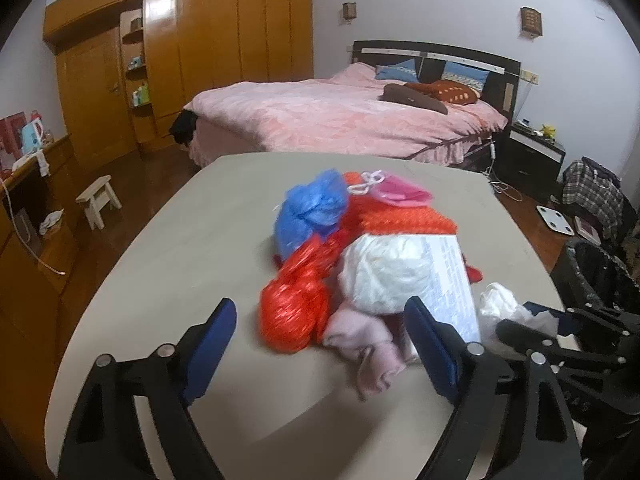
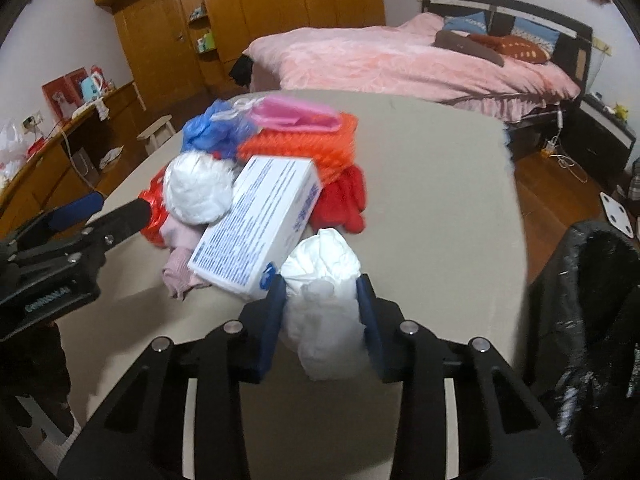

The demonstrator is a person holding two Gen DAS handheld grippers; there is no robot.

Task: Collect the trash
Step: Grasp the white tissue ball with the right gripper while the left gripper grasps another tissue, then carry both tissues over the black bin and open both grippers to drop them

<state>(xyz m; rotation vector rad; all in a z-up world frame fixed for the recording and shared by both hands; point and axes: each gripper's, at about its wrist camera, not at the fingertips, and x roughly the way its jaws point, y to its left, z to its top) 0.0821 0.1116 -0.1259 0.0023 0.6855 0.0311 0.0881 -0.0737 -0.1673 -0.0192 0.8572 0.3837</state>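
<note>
right tool [image 2: 322, 308] clamped on white crumpled bag [image 2: 322, 280] at table [image 2: 440, 200] near edge, light, soft, squashy so grip mid-bulk; left tool [image 1: 320, 344] spread wide, empty, facing trash pile [image 1: 360, 248]

Upper left of the left wrist view, a tall wooden wardrobe [image 1: 200, 40] fills the pale wall [image 1: 420, 0], open shelves [image 1: 138, 68] set into it. Centre right, a bed [image 1: 340, 116] under a pink cover meets a dark headboard [image 1: 436, 54]. A black nightstand [image 1: 532, 156] sits at right, a small white stool [image 1: 98, 200] at left on glossy wooden floor [image 1: 132, 184]. A wooden desk [image 1: 28, 216] hugs the left edge.
</note>
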